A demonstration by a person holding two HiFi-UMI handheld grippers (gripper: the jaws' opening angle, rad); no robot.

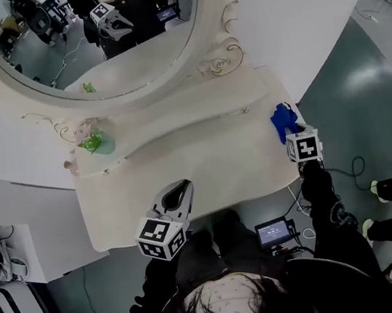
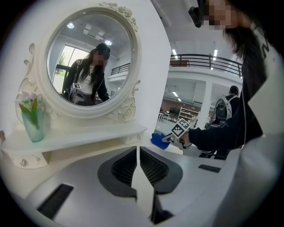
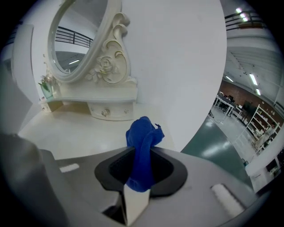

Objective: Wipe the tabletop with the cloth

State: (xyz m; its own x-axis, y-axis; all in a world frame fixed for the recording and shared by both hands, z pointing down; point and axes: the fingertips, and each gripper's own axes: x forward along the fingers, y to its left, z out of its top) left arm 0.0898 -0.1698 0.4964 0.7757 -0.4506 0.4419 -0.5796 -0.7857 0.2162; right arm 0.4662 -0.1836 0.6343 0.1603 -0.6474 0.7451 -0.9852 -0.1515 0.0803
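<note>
Cloth [image 3: 143,142] pinched at the counter's [image 1: 205,165] right corner

Right claw [image 3: 140,179] is clamped on the blue cloth, whose bunch sticks forward past the tips at the right rear corner. Nearly all the bare top lies to its left, so the wipe likely runs leftward. Left claw [image 2: 138,165], jaws together and empty, hovers over the front edge.

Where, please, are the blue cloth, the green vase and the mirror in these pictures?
blue cloth [image 3: 142,150], right gripper view, bunched middle.
green vase [image 2: 33,126], left gripper view, glass body.
mirror [image 2: 91,62], left gripper view, glass centre.
</note>
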